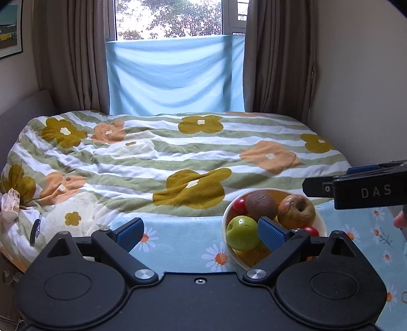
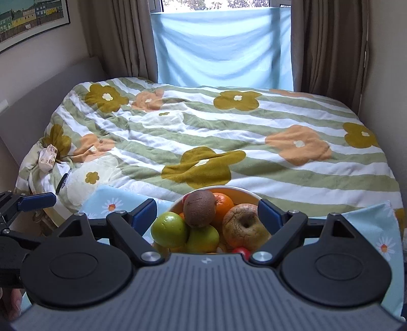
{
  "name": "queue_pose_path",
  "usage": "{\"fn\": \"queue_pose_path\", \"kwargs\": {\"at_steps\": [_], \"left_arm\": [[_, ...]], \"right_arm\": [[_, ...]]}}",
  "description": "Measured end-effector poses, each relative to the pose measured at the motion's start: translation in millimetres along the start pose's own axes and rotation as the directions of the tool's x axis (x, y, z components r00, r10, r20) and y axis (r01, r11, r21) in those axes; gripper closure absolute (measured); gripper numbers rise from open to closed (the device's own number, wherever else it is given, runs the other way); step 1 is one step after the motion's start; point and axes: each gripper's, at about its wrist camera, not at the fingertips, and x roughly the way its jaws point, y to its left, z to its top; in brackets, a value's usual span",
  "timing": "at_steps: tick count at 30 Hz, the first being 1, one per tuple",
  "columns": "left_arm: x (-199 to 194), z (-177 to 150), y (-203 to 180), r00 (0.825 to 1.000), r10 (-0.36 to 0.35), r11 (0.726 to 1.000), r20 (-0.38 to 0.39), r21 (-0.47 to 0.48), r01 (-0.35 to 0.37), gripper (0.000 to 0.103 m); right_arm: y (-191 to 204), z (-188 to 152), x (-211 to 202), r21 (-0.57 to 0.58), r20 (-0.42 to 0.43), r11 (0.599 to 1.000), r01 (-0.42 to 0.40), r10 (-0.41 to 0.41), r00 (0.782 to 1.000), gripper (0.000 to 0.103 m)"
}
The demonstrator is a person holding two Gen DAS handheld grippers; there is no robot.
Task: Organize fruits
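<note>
Bowl near rim behind right claw body.

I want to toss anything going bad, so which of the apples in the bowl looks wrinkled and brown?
The brownish apple on the right side of the bowl: its skin is shrivelled and creased, stem hollow showing. The two green apples on the left look smooth and glossy.

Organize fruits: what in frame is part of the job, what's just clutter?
Job:
- bowl
- green apples
- brown wrinkled apple
- kiwi
- orange
- small red fruits

Lying about:
- flowered duvet
- daisy tablecloth
- crumpled wrapper
- framed picture
- curtains
</note>
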Motion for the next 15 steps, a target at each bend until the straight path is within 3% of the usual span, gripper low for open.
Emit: {"fn": "queue_pose_path", "kwargs": {"at_steps": [7, 15], "left_arm": [[-66, -9, -27, 0.997, -0.009, 1.0, 0.073, 0.012, 0.008, 0.005], [-133, -30, -52, 0.992, -0.003, 1.0, 0.125, 0.0, 0.003, 0.0]], "right_arm": [[-8, -22, -96, -0.012, 0.054, 0.998, 0.06, -0.059, 0.997, 0.001], [-24, -69, -179, 0.017, 0.057, 0.99, 0.143, -0.144, 0.988, 0.0]]}}
